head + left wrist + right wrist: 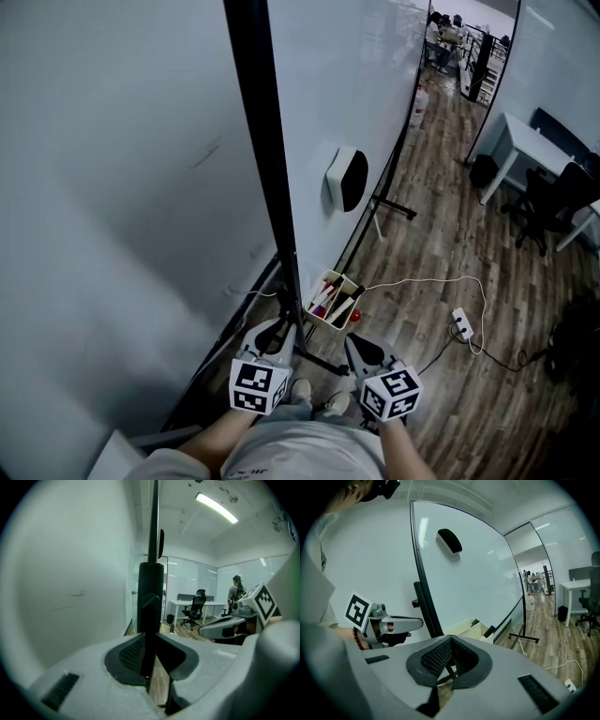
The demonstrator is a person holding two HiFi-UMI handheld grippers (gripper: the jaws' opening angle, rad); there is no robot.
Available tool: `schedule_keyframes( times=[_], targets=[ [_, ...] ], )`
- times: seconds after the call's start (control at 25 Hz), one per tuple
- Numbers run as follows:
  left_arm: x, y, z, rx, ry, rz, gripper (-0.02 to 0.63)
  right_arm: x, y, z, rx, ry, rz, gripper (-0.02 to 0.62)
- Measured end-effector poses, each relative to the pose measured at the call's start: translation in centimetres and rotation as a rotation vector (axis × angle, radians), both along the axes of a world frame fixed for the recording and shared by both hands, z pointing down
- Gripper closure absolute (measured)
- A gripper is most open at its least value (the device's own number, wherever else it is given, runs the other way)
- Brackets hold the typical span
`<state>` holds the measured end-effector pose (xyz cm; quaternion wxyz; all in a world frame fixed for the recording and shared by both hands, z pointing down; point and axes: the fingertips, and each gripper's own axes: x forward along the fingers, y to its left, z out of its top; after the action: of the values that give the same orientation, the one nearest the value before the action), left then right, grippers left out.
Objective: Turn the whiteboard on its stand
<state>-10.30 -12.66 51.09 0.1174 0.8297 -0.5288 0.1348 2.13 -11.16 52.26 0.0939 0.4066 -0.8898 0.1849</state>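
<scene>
To your far left a pale, matte white surface (112, 187) fills the view, bare but for a faint smudge. Whether it is a wall or another board I cannot tell.

Your left gripper (281, 333) is low on the black upright (267, 159), a slim, straight, dull-finished bar at the board's near edge. Its dark, mesh-textured fingers (131, 651) are drawn in narrow, with that bar between them and apparently pinched. A thicker black sleeve with a knob sits just above the grip.

The whiteboard (319, 84) stands to the right of the bar, tall and upright in its stand. Its face is glossy and throws back the ceiling light, and a thin black rim edges it. An oval eraser (347, 178) with a white body and a black face clings to the board. Below it a cream, box-shaped tray (345, 280) holds markers (323, 298), some of them red.

Your right gripper (353, 343) hovers beside the left one, clear of the bar. Its fingers (438, 658) are together at the tips, with nothing held between them. Both tools are smooth grey moulded shells carrying black-and-white marker cubes.

Further right, a white power strip (461, 324) and its looping cable lie on the wood-plank floor (422, 244). A black office chair (553, 202) stands well apart.

I judge the task to be at its start. One hold looks taken, the board shows no sign of having turned, and the whole rotation is still to do.
</scene>
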Motion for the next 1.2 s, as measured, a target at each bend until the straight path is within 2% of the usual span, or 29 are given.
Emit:
schedule_keyframes(
  times=[0.12, 0.24, 0.48, 1.2],
  targets=[
    [0.6, 0.6, 0.0, -0.013, 0.015, 0.02, 0.577, -0.2, 0.5, -0.2, 0.0, -0.001, -0.005, 0.6],
    [1.7, 1.2, -0.1, -0.023, 0.032, 0.05, 0.594, -0.2, 1.0, -0.4, 0.001, 0.002, -0.007, 0.6],
    [3.7, 1.9, -0.3, -0.028, 0.069, 0.09, 0.595, 0.2, 1.8, -0.6, -0.002, 0.01, 0.001, 0.6],
    [7.1, 1.8, 0.3, -0.029, 0.074, 0.162, 0.595, 2.0, 2.0, -1.2, 0.006, 0.029, 0.038, 0.6]
  ],
)
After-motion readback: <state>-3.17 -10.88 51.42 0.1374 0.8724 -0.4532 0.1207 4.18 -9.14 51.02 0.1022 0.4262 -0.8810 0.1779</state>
